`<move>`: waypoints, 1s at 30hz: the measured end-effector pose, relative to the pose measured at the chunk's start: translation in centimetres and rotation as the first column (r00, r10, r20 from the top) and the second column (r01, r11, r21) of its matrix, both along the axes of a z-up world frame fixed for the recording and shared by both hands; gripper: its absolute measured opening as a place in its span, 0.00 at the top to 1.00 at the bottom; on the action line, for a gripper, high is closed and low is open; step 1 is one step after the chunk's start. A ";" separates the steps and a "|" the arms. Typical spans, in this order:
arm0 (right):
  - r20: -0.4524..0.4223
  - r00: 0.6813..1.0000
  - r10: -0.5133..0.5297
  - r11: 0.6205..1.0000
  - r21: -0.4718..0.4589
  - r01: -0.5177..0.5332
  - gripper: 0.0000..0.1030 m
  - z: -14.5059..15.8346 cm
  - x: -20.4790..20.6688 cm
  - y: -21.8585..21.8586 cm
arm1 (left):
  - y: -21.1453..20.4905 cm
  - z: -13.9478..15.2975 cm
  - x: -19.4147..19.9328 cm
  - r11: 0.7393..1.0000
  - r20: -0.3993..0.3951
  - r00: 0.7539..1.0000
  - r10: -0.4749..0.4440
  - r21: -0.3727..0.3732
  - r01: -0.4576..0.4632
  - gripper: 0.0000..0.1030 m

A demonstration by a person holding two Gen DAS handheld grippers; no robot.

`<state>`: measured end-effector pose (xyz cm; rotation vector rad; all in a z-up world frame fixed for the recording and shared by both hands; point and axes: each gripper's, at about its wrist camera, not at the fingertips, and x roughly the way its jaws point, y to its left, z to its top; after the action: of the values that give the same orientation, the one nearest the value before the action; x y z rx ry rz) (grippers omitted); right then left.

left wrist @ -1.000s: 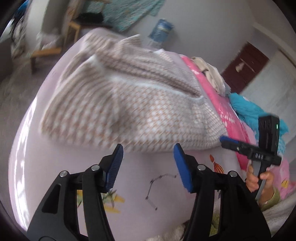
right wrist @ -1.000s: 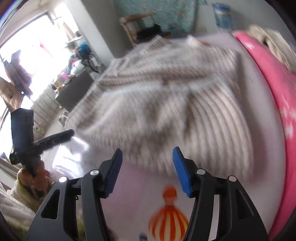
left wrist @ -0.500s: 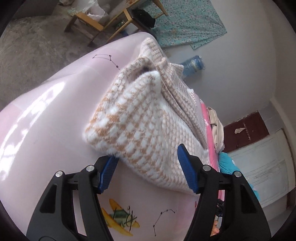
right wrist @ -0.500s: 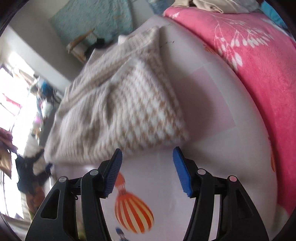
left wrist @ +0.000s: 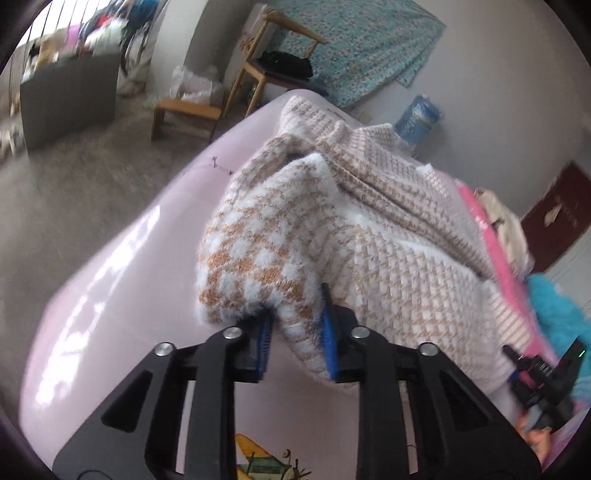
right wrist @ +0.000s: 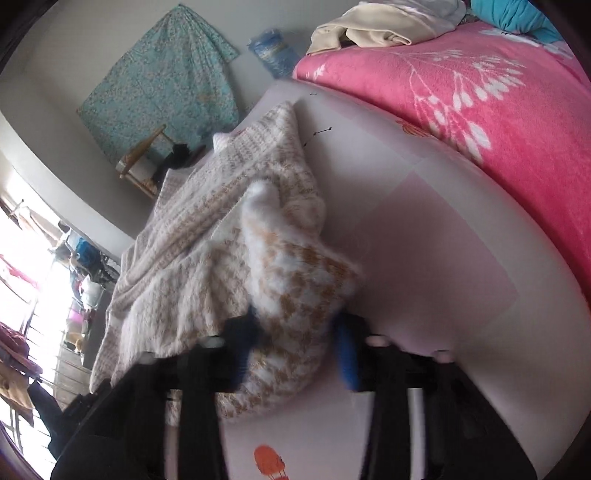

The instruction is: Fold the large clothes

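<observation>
A fuzzy white and tan houndstooth sweater (left wrist: 369, 229) lies in a folded heap on the pale pink bed sheet (left wrist: 122, 280). My left gripper (left wrist: 295, 332) is shut on the sweater's near left corner, with knit bunched between the blue pads. My right gripper (right wrist: 295, 343) is closed on the sweater's near right corner (right wrist: 295, 295); this view is motion-blurred. The right gripper also shows at the lower right of the left wrist view (left wrist: 546, 373).
A pink floral blanket (right wrist: 480, 110) covers the bed to the right, with cream clothes (right wrist: 376, 26) and a blue cloth (left wrist: 557, 310) on it. Wooden chair (left wrist: 273, 70), stool (left wrist: 184, 110), water jug (left wrist: 417, 114) and grey floor lie beyond the bed's left edge.
Both grippers moved forward onto the sweater's near edge and closed from wide open onto its two corners. The corners now bunch up in the jaws.
</observation>
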<state>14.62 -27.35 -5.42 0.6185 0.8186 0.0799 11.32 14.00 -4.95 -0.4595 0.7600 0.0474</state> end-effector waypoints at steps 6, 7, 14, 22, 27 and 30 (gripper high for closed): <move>0.118 0.992 0.053 0.998 0.015 -0.055 0.86 4.4 -2.0 -0.5 | -1.6 4.8 -2.4 0.989 0.113 0.993 -0.047 0.142 0.031 0.92; 0.141 0.988 0.058 0.998 0.011 -0.060 0.89 5.2 -2.4 -0.6 | -1.7 5.5 -2.8 0.988 0.129 0.990 -0.053 0.148 0.034 0.92; 0.243 0.968 0.067 0.998 -0.022 -0.063 0.92 9.1 -6.3 -2.3 | -1.5 9.3 -6.2 0.989 0.196 0.973 -0.123 0.110 0.102 0.93; 0.150 0.981 0.120 0.993 -0.001 -0.122 0.91 7.9 -11.8 -3.6 | -0.3 9.0 -12.0 0.985 0.100 0.983 -0.152 0.097 0.142 0.92; -0.059 0.982 0.182 0.983 0.043 -0.179 0.74 2.8 -10.6 -5.1 | 2.4 3.1 -12.1 0.989 -0.098 0.985 -0.142 -0.057 0.137 0.84; -0.133 0.973 0.188 0.982 0.051 -0.183 0.60 2.2 -10.1 -6.7 | 5.1 0.4 -12.4 0.980 -0.168 0.979 -0.114 -0.180 0.083 0.75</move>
<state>4.55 -34.01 -3.27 0.5875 1.0095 0.2262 -1.06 19.15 -4.55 -0.5863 0.9665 -0.0715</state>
